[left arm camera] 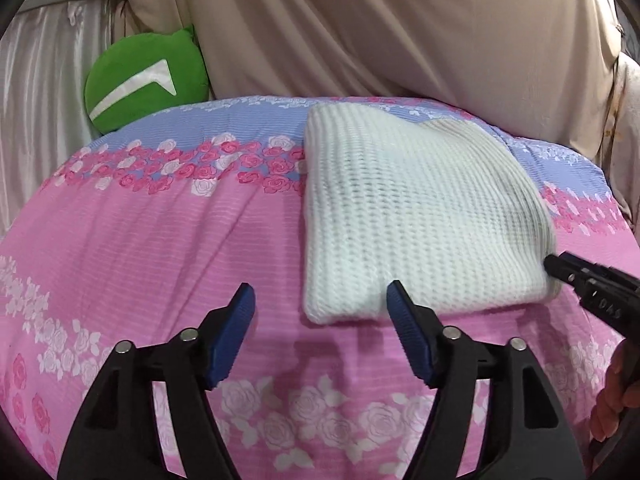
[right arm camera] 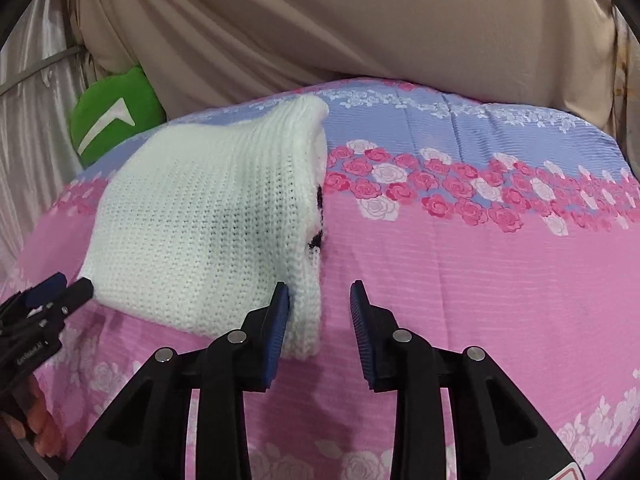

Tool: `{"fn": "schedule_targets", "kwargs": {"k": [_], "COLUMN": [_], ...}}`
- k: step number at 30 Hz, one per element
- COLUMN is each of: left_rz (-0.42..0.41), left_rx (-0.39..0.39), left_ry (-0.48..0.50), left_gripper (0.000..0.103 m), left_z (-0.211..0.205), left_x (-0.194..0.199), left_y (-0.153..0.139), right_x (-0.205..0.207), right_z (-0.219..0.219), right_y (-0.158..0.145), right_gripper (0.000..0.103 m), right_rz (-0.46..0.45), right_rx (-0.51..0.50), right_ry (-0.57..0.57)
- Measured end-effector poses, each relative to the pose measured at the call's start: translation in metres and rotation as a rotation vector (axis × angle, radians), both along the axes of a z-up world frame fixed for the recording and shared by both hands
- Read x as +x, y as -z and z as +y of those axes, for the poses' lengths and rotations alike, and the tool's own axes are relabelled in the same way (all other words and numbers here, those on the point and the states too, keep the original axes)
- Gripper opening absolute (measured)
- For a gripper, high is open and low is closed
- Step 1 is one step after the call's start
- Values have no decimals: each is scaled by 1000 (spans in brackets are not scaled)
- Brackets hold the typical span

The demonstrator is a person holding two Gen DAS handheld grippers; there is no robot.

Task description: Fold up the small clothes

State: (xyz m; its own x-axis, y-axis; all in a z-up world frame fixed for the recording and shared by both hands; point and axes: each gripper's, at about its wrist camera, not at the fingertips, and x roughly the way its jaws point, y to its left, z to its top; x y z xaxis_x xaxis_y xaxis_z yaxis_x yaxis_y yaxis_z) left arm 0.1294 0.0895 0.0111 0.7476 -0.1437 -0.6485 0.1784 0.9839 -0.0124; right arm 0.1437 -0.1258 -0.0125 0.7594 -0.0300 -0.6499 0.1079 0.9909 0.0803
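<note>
A white knit garment (left arm camera: 416, 216) lies folded into a thick rectangle on the pink floral bedspread (left arm camera: 160, 240). In the left wrist view it sits from centre toward 2 o'clock; in the right wrist view it fills the area from centre toward 9 o'clock, with a dark patch (black yarn, apparently) peeking from its right edge.

The left gripper (left arm camera: 320, 304) hangs low over the bedspread with its blue-padded fingers spread wide and nothing between them — its right pad just overlaps the garment's near edge at 6 o'clock. The right gripper (right arm camera: 319, 300) is likewise released, jaws apart; its left pad touches or overlaps the garment's near right corner, while the other pad stands over bare bedspread.

Each tool shows in the other's camera: the right gripper's tip enters the left view at 4 o'clock, at the garment's near right corner, and the left one appears at 8 o'clock in the right view, beside the near left corner.

A green plush cushion (left arm camera: 146, 80) rests at 10 o'clock against beige draped fabric (left arm camera: 360, 28).
</note>
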Motion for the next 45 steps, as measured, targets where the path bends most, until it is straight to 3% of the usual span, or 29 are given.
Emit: {"fn": "schedule_targets", "kwargs": {"k": [4, 9, 11, 16, 32, 45], "left_rz": [-67, -75, -48, -16, 5, 17], "left_rx": [28, 29, 36, 54, 85, 123], "left_ry": [-26, -33, -30, -95, -139, -138], "left_gripper": [89, 93, 93, 94, 94, 87], "left_z": [-14, -32, -38, -46, -45, -51], "left_x": [-22, -37, -38, -40, -37, -35], "left_y": [0, 6, 8, 14, 20, 24], "right_x": [-30, -54, -60, -66, -63, -59], "right_z": [17, 30, 31, 34, 37, 41], "right_y": [1, 17, 14, 15, 18, 21], "right_gripper": [48, 62, 76, 85, 86, 86], "right_rz": [-51, -45, -69, -71, -46, -18], "right_rx": [-62, -124, -140, -173, -178, -177], "right_ry": [34, 68, 84, 107, 104, 113]}}
